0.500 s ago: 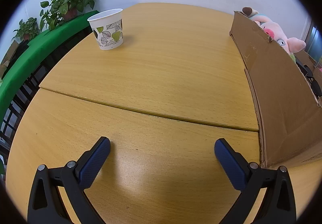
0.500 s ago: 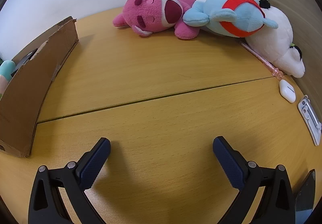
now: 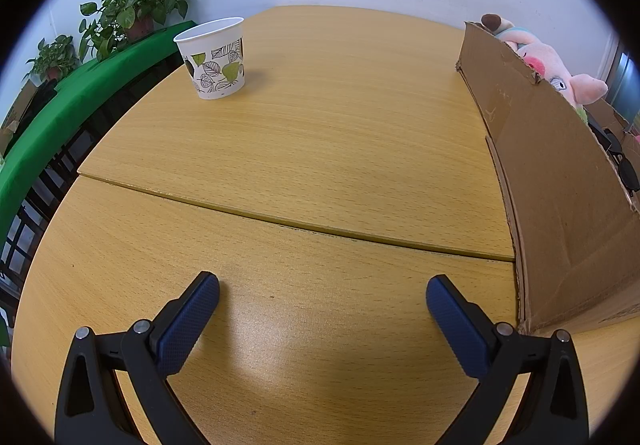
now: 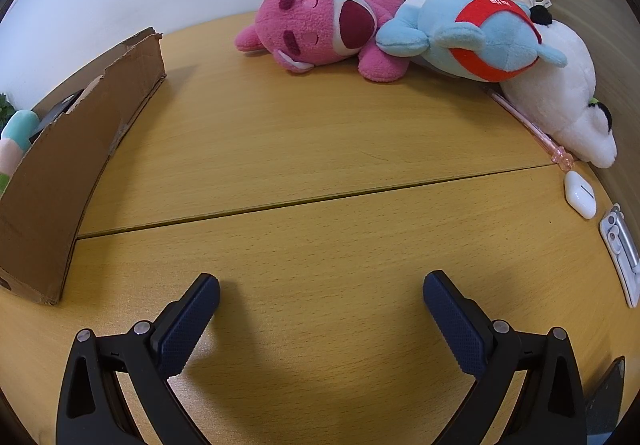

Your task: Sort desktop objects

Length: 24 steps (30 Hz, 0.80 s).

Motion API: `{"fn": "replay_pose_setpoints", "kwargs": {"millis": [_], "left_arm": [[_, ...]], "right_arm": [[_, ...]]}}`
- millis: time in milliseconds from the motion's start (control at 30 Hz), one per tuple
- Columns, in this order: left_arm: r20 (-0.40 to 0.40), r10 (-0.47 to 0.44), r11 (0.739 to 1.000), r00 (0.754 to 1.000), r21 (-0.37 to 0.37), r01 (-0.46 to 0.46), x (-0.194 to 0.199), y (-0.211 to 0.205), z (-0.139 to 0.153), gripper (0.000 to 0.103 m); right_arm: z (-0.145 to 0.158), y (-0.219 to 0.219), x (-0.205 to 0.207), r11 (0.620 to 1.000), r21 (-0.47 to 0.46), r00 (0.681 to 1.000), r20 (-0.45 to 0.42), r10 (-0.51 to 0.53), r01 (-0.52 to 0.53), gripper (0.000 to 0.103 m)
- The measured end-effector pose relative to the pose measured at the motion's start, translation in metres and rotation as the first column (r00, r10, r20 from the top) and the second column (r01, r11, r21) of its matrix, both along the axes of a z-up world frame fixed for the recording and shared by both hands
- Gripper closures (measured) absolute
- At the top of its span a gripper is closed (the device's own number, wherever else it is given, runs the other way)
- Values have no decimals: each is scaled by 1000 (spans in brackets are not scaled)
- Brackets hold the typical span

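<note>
Presently your left gripper (image 3: 322, 297) and right gripper (image 4: 321, 295) hover with jaws wide and empty, the paper cup (image 3: 215, 59) far left, plush toys (image 4: 400, 33) far right; a careless squeeze could crush or tip that cup.

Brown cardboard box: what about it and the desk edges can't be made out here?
- Brown cardboard box contents, left wrist view: near wall hides all but a pink plush pig's head and black sunglasses.
- Dark flat object, right wrist view: cut off by the lens edge.
- White plush's body: covered by the blue-and-red plush.
</note>
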<state>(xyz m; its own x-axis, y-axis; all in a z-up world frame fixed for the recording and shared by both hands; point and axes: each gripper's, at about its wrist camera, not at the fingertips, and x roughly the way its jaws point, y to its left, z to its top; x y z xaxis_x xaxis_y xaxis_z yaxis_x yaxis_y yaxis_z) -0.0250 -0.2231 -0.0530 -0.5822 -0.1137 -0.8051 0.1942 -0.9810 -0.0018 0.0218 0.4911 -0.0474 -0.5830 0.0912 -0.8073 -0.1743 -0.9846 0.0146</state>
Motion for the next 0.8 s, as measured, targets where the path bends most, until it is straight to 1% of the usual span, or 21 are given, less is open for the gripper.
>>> {"fn": "replay_pose_setpoints", "kwargs": {"millis": [367, 500, 800], "left_arm": [[1, 1, 1000, 1000, -2, -1, 0, 1, 0, 0], [1, -45, 999, 999, -4, 45, 2, 7, 0, 0], [1, -45, 999, 999, -1, 45, 2, 5, 0, 0]], "right_arm": [[0, -1, 0, 1000, 1, 1000, 0, -1, 1, 0], [1, -1, 0, 1000, 1, 1000, 0, -2, 2, 0], [1, -1, 0, 1000, 1, 1000, 0, -2, 2, 0]]}}
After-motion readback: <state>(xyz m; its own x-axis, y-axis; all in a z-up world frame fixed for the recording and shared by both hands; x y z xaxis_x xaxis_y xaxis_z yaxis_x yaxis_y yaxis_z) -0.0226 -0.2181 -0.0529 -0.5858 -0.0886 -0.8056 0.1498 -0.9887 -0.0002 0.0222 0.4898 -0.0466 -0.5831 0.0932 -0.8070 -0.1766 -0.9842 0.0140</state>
